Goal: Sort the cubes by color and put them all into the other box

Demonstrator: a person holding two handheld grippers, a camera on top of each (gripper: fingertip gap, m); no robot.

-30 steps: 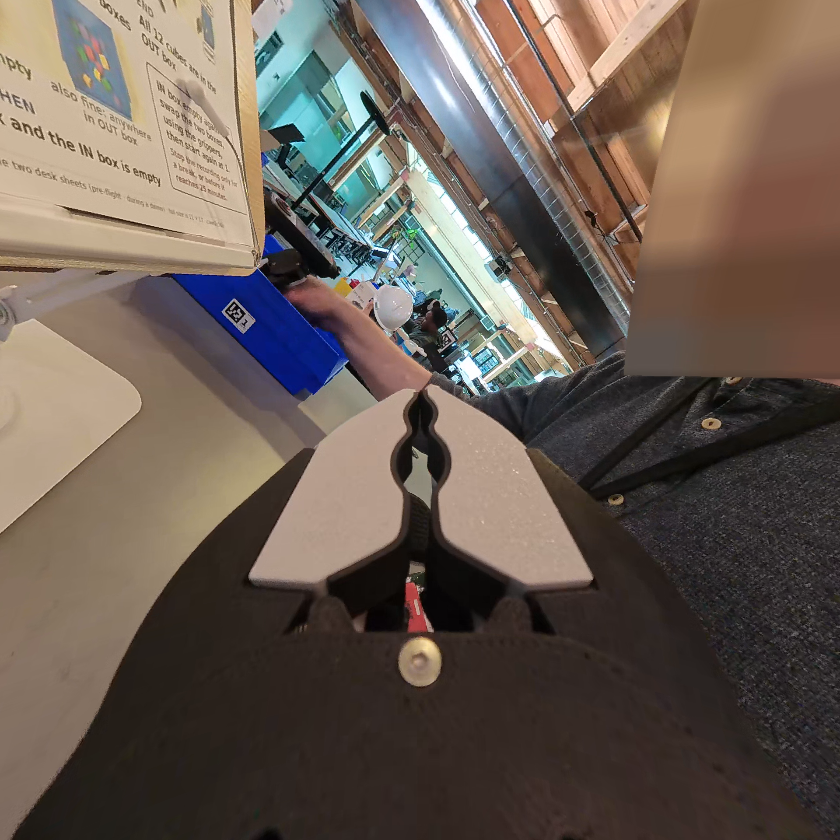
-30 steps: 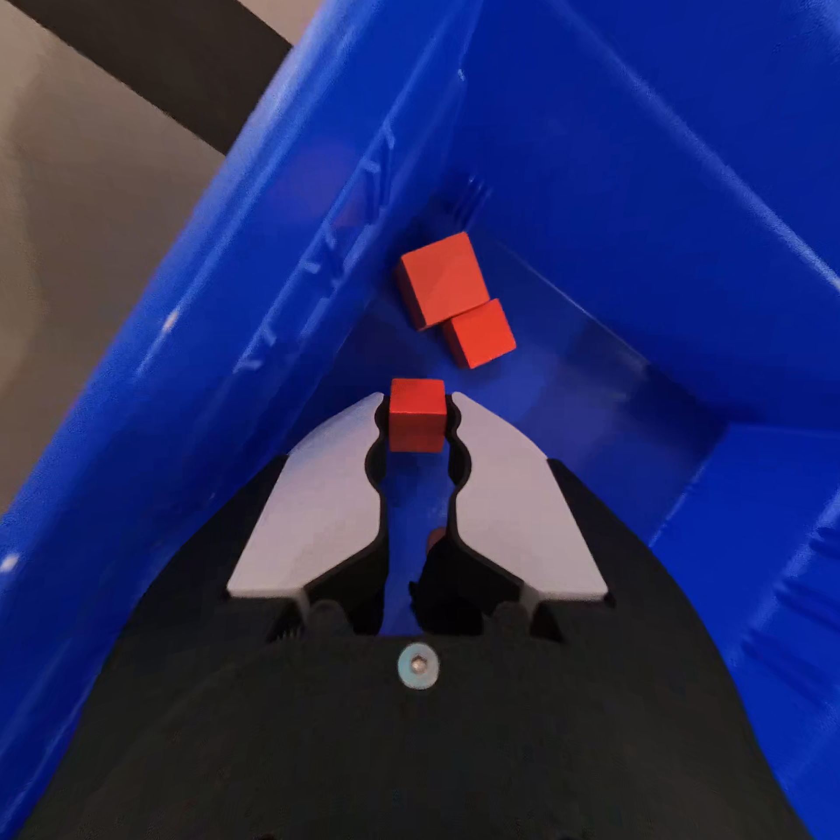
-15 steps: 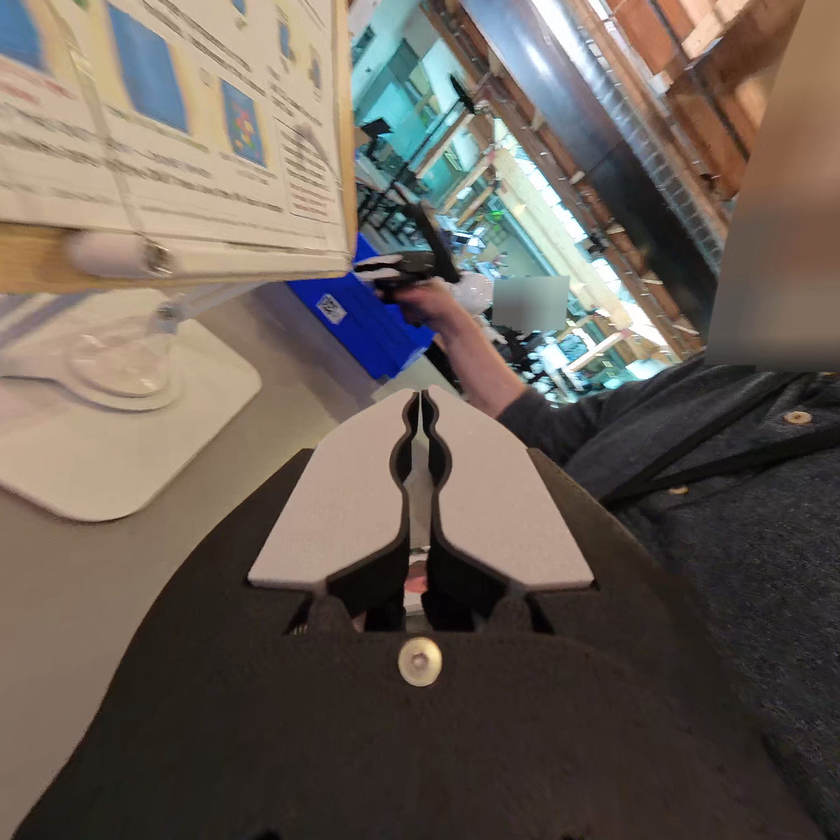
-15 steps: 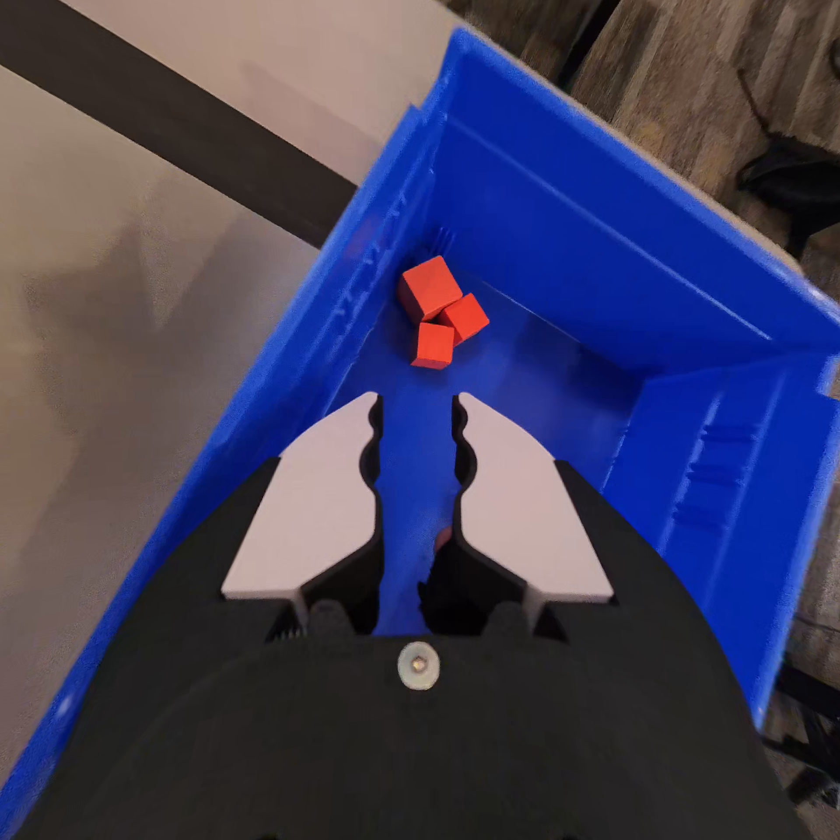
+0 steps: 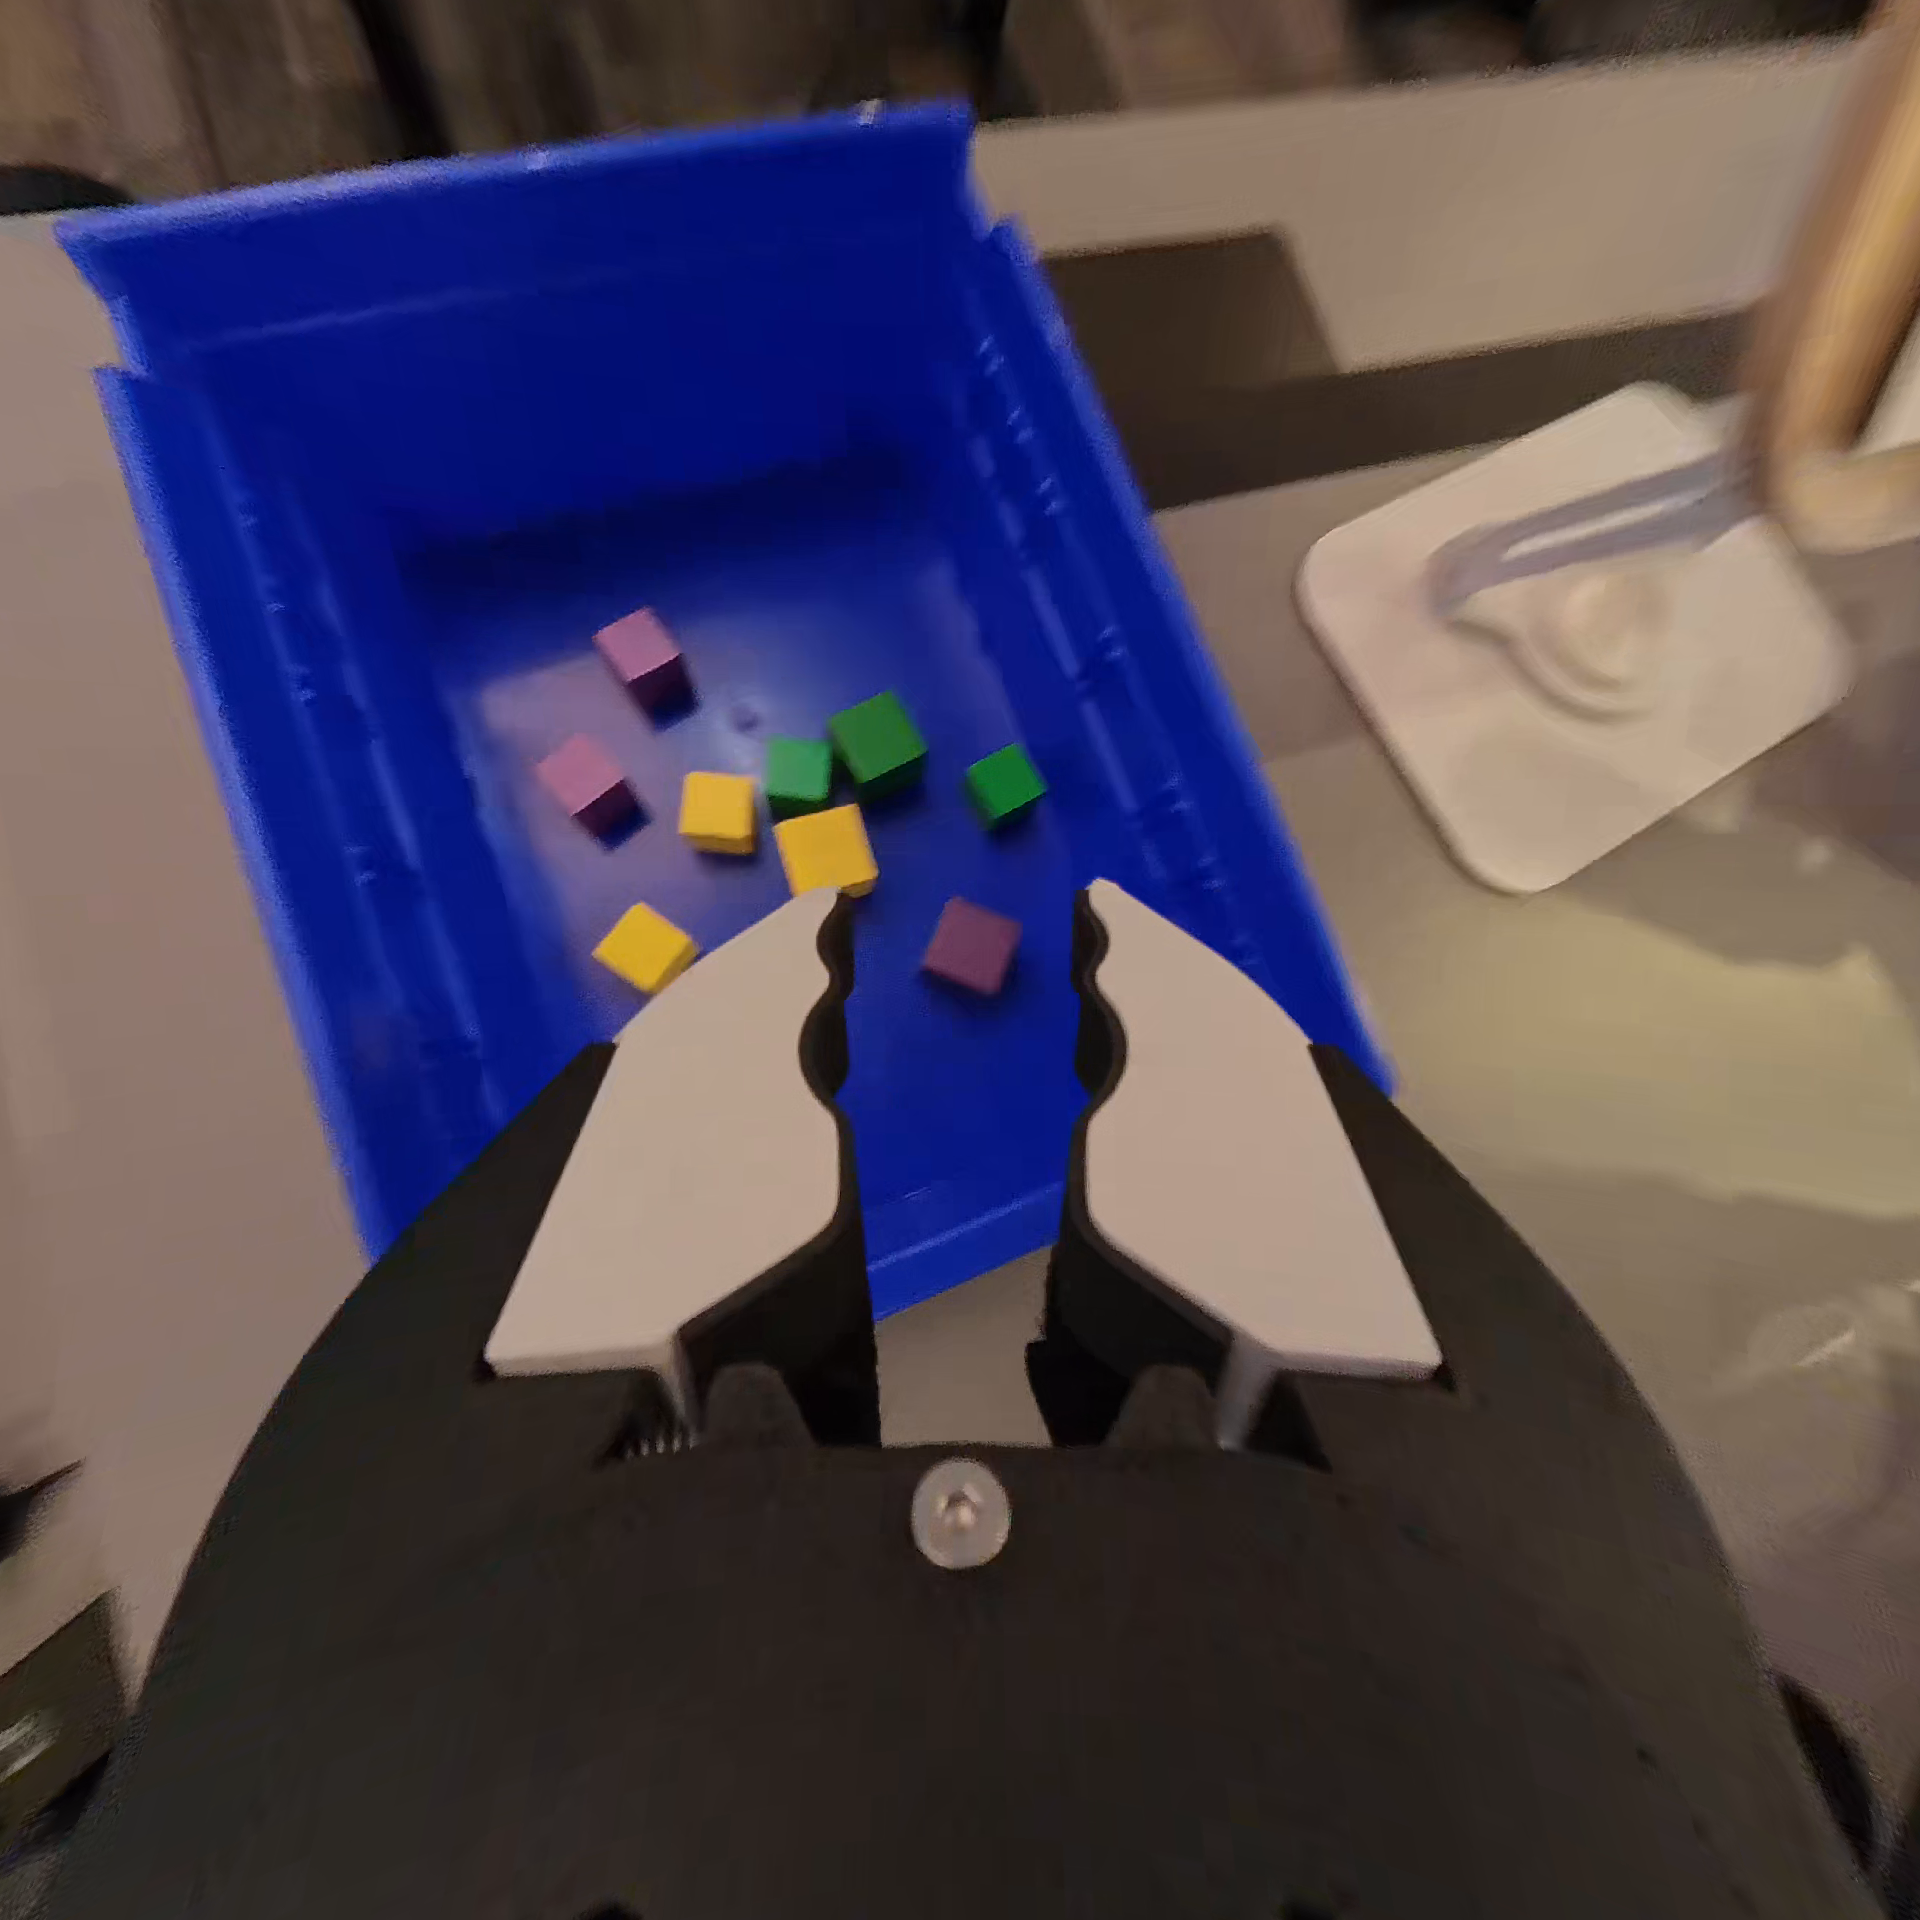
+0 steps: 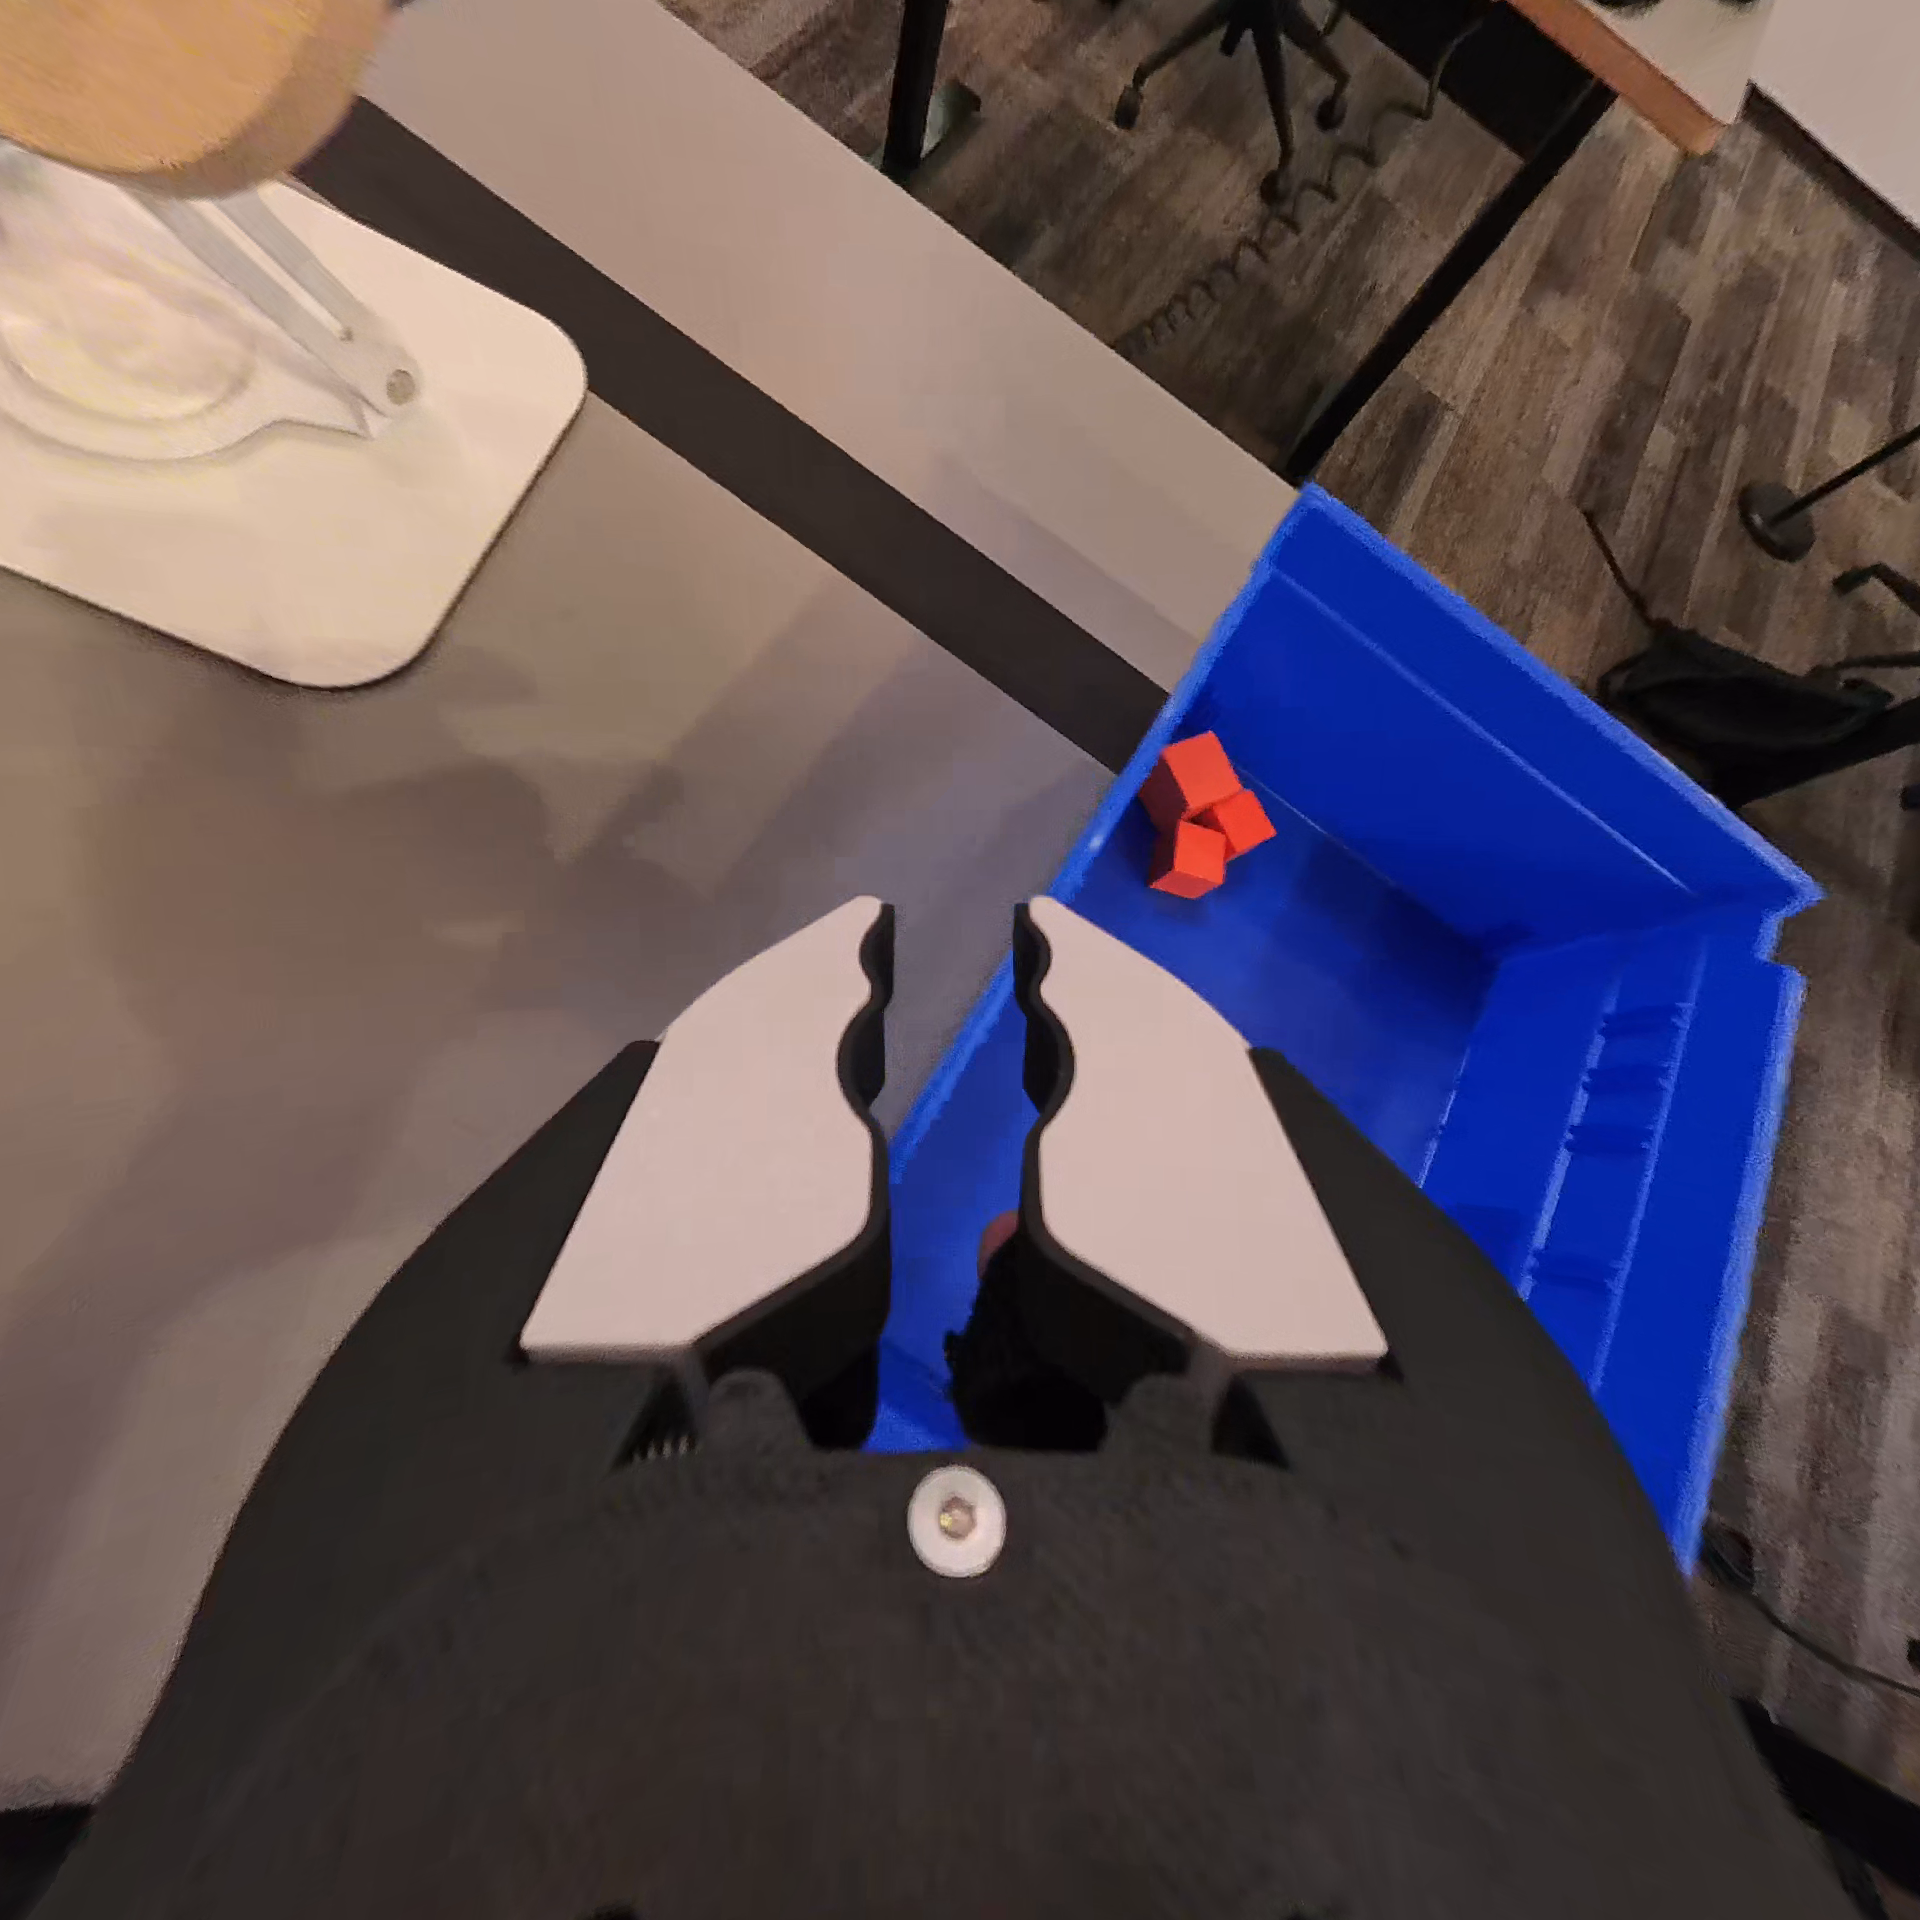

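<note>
In the left wrist view my left gripper [image 5: 961, 904] is open and empty above a blue box [image 5: 260, 582]. On its floor lie three green cubes [image 5: 878, 743], three yellow cubes [image 5: 826, 847] and three purple cubes [image 5: 971, 943]. One purple cube shows between the fingertips, lower down, untouched. In the right wrist view my right gripper [image 6: 951, 914] is open and empty, above the near left rim of a second blue box [image 6: 1455, 1039]. Three red cubes [image 6: 1200, 821] sit together in that box's far left corner.
A white stand base [image 5: 1569, 644] lies on the grey table right of the first box and also shows in the right wrist view [image 6: 281, 457]. A dark strip [image 6: 727, 416] crosses the table. Beyond the table edge are floor and chair legs [image 6: 1278, 94].
My right gripper let go of a red cube beside the other two, then rose and drew back from the box. My left gripper swung from facing the person to over the cube box and opened.
</note>
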